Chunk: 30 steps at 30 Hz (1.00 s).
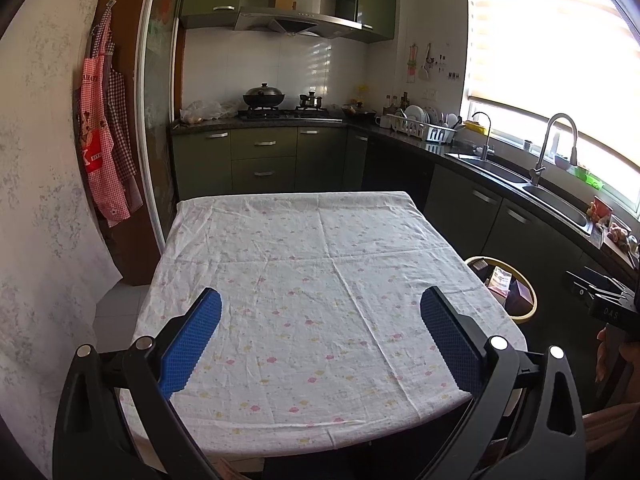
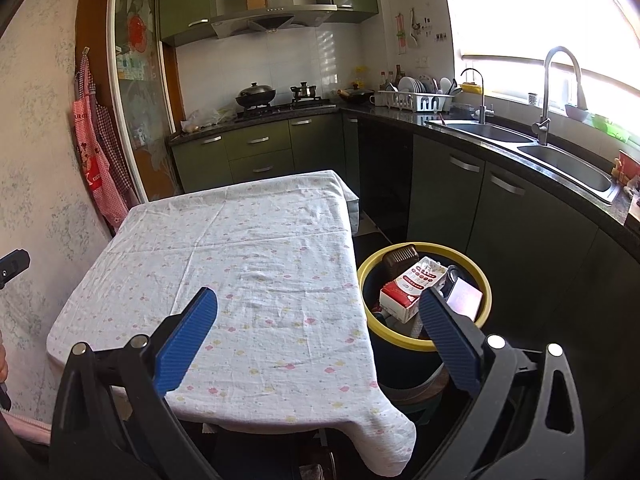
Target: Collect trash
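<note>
A dark trash bin with a yellow rim (image 2: 400, 342) stands on the floor at the table's right side; the same bin (image 1: 527, 312) shows at the right in the left wrist view. Inside it lie a red and white carton (image 2: 408, 290), a brown ribbed piece (image 2: 400, 258) and a pale flat packet (image 2: 464, 298). My left gripper (image 1: 320, 304) hangs open above the near part of the cloth-covered table (image 1: 304, 264), holding nothing. My right gripper (image 2: 318, 306) is open too, over the table's right edge (image 2: 362, 320), its right finger in front of the bin. No trash shows on the cloth.
Dark green cabinets (image 2: 500, 208) with a double sink (image 2: 568, 164) run along the right. A stove with a wok (image 1: 264, 98) stands at the back. Aprons (image 1: 106, 148) hang on the left wall. A hand (image 1: 602, 354) holds the other gripper at the right edge.
</note>
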Each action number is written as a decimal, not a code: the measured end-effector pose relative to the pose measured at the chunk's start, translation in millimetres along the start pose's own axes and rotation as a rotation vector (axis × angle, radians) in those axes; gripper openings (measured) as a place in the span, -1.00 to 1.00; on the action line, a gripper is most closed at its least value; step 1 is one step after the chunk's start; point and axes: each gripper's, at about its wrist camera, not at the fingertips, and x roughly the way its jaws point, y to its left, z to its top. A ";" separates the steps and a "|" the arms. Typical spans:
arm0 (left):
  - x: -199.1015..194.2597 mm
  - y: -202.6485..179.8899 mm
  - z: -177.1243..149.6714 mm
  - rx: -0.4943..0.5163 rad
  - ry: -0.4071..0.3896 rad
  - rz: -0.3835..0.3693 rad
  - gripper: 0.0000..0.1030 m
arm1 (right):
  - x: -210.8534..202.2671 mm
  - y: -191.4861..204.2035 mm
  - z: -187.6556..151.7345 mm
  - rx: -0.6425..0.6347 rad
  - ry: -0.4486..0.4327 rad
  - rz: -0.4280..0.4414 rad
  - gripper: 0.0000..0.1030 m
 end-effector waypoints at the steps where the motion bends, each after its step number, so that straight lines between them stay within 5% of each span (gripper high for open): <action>1: 0.9 0.2 0.0 -0.001 0.001 -0.001 0.91 | 0.3 -0.4 -0.2 0.000 0.000 0.000 0.87; 30: 14.0 1.5 -8.0 -0.002 0.034 -0.020 0.91 | 3.0 0.7 -2.2 0.005 0.006 0.001 0.87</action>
